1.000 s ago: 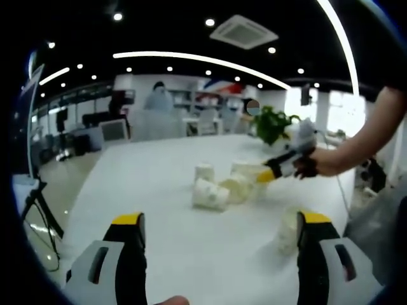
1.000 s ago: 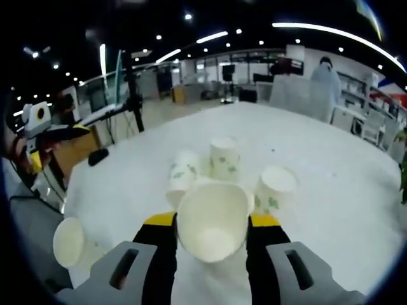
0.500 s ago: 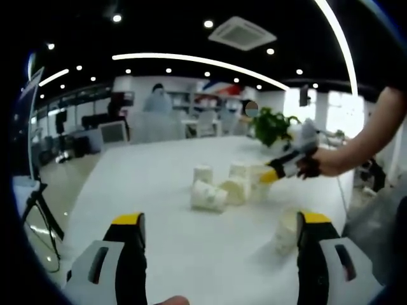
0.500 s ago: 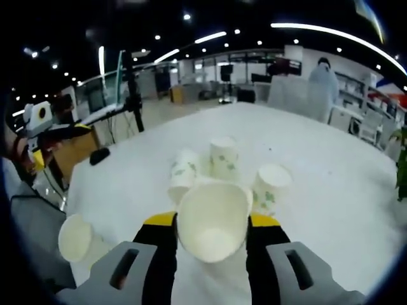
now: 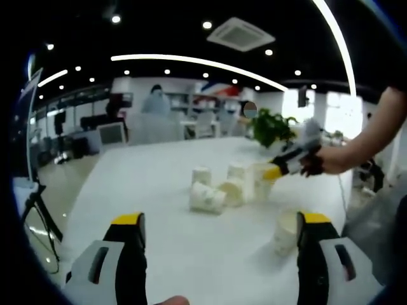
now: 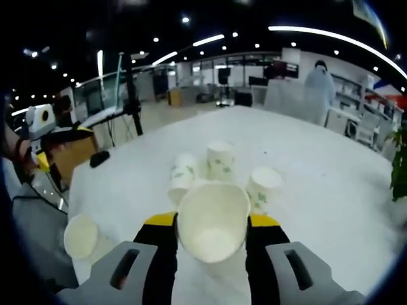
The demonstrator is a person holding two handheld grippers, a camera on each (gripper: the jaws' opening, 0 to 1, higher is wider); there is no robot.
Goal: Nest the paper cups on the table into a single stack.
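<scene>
Paper cups lie scattered on a white table (image 6: 331, 165) in an open-plan office. In the right gripper view, the right gripper (image 6: 212, 223) is clamped on a cup (image 6: 213, 222), its mouth facing the camera, above three more: a tipped cup (image 6: 182, 177), an upright cup (image 6: 219, 160) behind it and another upright cup (image 6: 263, 188) to the right. A lone cup (image 6: 82, 236) stands near the table's edge at lower left, where the left gripper (image 6: 48, 130) shows beyond it. In the left gripper view, the left gripper's (image 5: 219, 223) jaws stand wide apart and empty, with a cup (image 5: 285, 232) just beside the right-hand jaw. Farther off, the right gripper (image 5: 280, 168) holds its cup (image 5: 262, 181) over the cluster (image 5: 219, 189), a person's hand (image 5: 318, 162) on it. A potted plant (image 5: 270, 127) stands behind.
</scene>
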